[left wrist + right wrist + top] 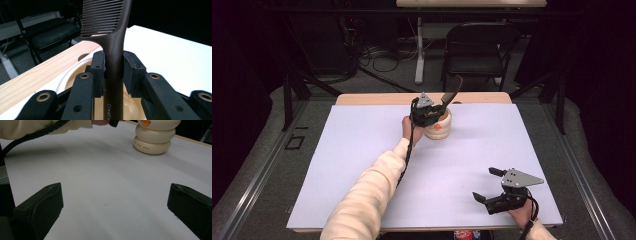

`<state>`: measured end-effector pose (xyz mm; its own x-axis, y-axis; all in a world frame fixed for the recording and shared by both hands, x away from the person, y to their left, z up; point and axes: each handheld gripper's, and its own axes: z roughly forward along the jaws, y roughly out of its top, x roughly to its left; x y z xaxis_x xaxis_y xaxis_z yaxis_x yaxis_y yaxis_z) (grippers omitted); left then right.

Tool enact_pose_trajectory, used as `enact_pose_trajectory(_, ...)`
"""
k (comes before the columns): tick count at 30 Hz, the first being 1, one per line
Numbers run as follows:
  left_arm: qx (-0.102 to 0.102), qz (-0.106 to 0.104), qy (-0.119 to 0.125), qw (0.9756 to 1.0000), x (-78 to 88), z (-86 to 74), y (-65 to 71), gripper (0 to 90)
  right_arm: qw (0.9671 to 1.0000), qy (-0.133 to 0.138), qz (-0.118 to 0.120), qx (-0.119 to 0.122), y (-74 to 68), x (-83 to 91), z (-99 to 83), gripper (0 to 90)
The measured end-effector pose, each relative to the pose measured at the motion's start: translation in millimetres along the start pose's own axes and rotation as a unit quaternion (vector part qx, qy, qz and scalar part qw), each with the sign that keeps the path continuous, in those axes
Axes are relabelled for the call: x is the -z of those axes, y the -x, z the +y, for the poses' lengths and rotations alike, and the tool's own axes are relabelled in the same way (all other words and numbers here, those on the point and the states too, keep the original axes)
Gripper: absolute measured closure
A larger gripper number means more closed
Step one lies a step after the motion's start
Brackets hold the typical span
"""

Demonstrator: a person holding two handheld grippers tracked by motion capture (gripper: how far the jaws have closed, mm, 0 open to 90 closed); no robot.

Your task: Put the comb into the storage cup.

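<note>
The left gripper [113, 72] clamps the dark comb's [113, 50] handle upright above the cream holder [438, 126].

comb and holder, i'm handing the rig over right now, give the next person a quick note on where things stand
Left gripper: shut on the dark comb, handle between the pads, teeth end up, its lower end down in the cream holder at the table's far edge.
Right gripper: open, nothing between the jaws, near the table's front right corner.
Done: comb gripped at the holder.
Left: whether it goes in or comes out I cannot tell; finish that move, then release.
</note>
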<state>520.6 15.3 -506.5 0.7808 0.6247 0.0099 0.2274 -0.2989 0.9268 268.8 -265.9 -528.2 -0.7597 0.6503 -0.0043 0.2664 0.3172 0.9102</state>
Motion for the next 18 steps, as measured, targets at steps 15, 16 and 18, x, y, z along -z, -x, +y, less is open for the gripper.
enact_pose_trajectory(15, -0.008, 0.009, -0.006, 0.9999, -4.2, -5.9, 5.0, 68.2, 1.0, 0.0, 0.0, -0.001, -0.1, 0.6, 0.0, 0.0)
enact_pose_trajectory(16, -0.008, 0.005, -0.001, 0.9999, -2.8, -5.6, 4.7, 63.9, 1.0, 0.001, 0.0, -0.001, -0.1, 0.6, 0.0, 0.0)
enact_pose_trajectory(18, -0.012, 0.002, -0.003, 0.9999, -0.1, -3.8, 4.5, 54.3, 1.0, 0.001, 0.0, -0.001, 0.0, 0.6, 0.0, 0.0)
